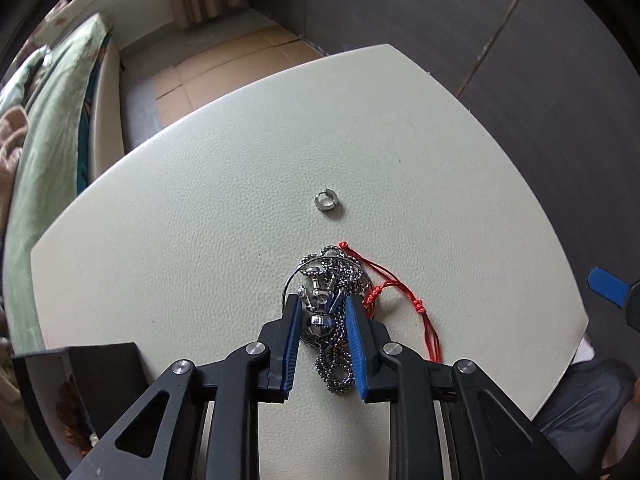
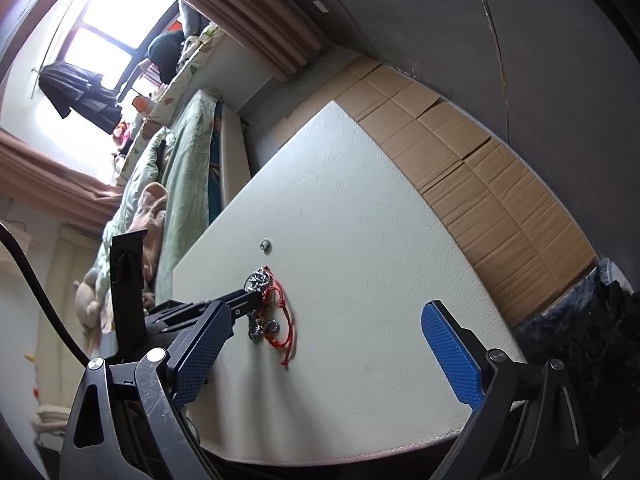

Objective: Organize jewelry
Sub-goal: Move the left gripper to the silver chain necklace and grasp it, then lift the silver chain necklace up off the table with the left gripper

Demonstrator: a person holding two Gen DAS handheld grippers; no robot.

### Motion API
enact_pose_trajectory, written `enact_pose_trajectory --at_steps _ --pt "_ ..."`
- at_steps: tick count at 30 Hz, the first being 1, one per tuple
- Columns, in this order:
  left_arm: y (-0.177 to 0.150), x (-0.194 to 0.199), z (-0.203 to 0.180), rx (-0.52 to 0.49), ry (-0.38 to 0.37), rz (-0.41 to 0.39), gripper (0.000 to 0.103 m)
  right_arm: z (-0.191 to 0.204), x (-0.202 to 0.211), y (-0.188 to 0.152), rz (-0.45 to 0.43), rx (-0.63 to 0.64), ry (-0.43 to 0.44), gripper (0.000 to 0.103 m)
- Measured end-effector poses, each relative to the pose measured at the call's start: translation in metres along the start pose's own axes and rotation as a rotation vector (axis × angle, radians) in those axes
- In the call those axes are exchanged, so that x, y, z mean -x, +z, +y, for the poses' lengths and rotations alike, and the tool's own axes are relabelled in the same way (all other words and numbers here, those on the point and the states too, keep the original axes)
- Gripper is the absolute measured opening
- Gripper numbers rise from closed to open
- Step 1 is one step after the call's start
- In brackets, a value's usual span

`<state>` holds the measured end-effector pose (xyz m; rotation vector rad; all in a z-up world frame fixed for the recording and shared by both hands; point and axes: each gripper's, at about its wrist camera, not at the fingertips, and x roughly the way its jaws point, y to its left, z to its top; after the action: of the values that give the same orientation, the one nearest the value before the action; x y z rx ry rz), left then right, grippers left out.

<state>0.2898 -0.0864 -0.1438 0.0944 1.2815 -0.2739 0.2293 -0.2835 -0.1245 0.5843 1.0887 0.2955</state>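
- My left gripper (image 1: 322,312) fingers close around the chain bundle (image 1: 330,280), gripping it.
- Red cord (image 1: 394,296) at 3 o'clock; ring (image 1: 325,202) at 12.
- My right gripper (image 2: 324,354) gapes wide, holding nothing.

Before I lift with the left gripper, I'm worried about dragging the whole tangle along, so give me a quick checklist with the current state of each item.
1. Left gripper straddles the silver chain: ok.
2. Fingers clamped on the chain: cannot tell; a gap still shows.
3. Red cord free of the chain: not ok, they overlap.
4. Small ring apart from the pile: ok.
5. Right gripper open and off the jewelry: ok.
6. Black box open for a drop: cannot tell.
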Motion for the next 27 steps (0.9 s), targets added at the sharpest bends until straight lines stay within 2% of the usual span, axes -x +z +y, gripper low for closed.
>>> enact_pose_trajectory --at_steps 5,6,10,11,13,15,27 --pt "-0.003 0.002 0.003 0.004 -0.023 -0.011 0.022 0.006 -0.008 -0.001 0.014 0.013 -0.022 0.098" --pt "-0.003 0.002 0.002 0.001 -0.020 -0.012 0.017 0.007 -0.011 -0.002 0.018 0.016 -0.028 0.098" --pt "-0.002 0.003 0.014 0.047 -0.073 -0.006 0.015 0.013 -0.019 -0.004 0.032 0.033 -0.046 0.097" --pt "-0.003 0.007 0.015 0.049 -0.078 -0.014 0.015 0.013 -0.020 -0.005 0.032 0.034 -0.049 0.095" --pt "-0.004 0.021 0.016 0.052 -0.096 -0.044 0.015 0.016 -0.025 -0.005 0.043 0.044 -0.059 0.084" --pt "-0.005 0.032 0.017 0.060 -0.112 -0.070 0.015 0.017 -0.029 -0.008 0.058 0.048 -0.061 0.080" --pt "-0.004 0.093 0.029 0.111 -0.199 -0.214 0.015 0.030 -0.044 -0.012 0.086 0.095 -0.090 0.064"
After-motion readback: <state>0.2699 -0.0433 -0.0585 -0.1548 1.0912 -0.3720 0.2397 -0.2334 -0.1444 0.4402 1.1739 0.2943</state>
